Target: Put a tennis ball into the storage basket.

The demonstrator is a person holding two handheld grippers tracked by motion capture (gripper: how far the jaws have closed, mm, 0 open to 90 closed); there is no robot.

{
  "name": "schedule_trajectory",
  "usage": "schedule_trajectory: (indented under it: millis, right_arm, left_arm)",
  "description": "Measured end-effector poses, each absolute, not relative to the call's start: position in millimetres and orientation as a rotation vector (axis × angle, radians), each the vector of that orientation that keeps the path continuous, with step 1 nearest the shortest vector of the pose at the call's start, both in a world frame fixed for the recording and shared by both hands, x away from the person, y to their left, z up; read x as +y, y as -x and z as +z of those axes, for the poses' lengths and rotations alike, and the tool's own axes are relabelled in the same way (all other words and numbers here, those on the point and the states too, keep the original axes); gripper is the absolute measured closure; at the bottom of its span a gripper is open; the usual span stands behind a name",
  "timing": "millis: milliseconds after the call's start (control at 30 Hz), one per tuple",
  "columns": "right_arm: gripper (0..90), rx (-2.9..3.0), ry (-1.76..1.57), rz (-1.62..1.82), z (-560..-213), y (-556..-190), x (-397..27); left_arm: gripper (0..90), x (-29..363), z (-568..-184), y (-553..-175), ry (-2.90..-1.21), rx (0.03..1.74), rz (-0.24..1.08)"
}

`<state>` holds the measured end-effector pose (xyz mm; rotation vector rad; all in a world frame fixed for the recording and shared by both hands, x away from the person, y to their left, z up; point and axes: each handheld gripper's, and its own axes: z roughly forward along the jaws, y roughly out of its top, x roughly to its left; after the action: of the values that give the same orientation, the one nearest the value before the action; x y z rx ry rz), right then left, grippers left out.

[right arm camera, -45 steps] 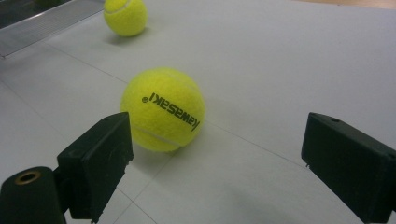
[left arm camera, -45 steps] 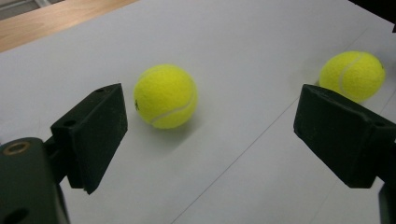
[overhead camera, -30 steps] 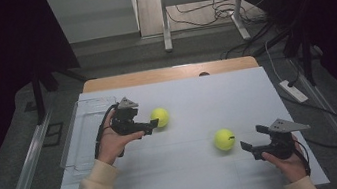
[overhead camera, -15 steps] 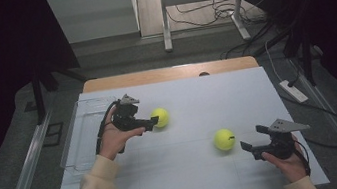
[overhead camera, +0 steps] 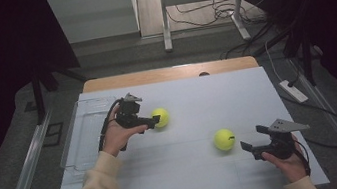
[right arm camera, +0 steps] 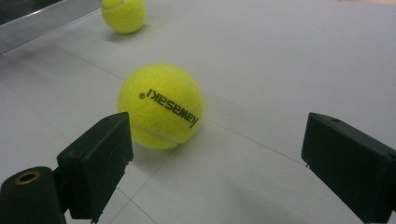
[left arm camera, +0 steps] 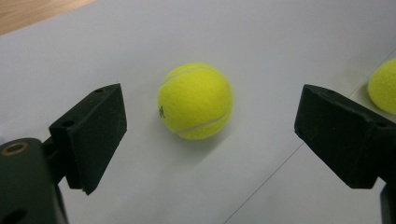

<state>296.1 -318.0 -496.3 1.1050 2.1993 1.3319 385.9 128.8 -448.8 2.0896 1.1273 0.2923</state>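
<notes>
Yellow felt covers both tennis balls, which lie on the white table [overhead camera: 188,172], well apart from each other.

Left gripper [overhead camera: 156,122]: the jaws are spread wide and nothing is held. In the left gripper view, the left ball [left arm camera: 195,101] is seen between the two jaws but a little beyond their tips; no contact with either jaw is made. In the high view, this ball [overhead camera: 160,117] is placed toward the middle of the table, nearer the far edge than the other ball, with the gripper just beside it on the side of the table's left edge.

Right gripper [overhead camera: 248,148]: the jaws are likewise spread wide and nothing is held. In the right gripper view, the right ball [right arm camera: 160,106] is seen close ahead of the near jaw, offset toward that jaw rather than centred in the gap; whether that jaw is touched cannot be told. In the high view, this ball [overhead camera: 224,139] is placed nearer the table's front edge and right edge, just beside the gripper.

Being round, neither ball has a long axis. Black lettering on the right ball is turned toward the right gripper and is seen upside down.

A clear tray [overhead camera: 79,148] is set along the table's left edge.
</notes>
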Motion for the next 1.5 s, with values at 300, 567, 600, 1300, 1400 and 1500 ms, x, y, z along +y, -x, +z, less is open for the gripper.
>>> schedule_trajectory:
  millis: [300,567,600,1300,1400,1500]
  right_arm:
    - [8.8,2.199,-1.103,1.330,-497,-296,-318]
    - [8.8,2.201,-1.104,1.328,-497,-297,-318]
    - [8.8,2.201,-1.104,1.328,-497,-297,-318]
    - [8.8,2.208,-1.099,1.310,-498,-297,-318]
    - [8.8,2.207,-1.099,1.312,-498,-297,-318]
    - [8.7,2.207,-1.100,1.309,-498,-297,-318]
  left_arm:
    - [10.1,122,-450,-394,-2.106,1.130,0.281]
    - [10.1,119,-453,-401,-2.112,1.147,0.272]
    - [10.1,118,-453,-402,-2.115,1.147,0.272]
    - [9.9,116,-466,-421,-2.138,1.199,0.224]
    - [9.8,115,-468,-423,-2.139,1.201,0.214]
    - [9.7,112,-469,-425,-2.145,1.198,0.209]
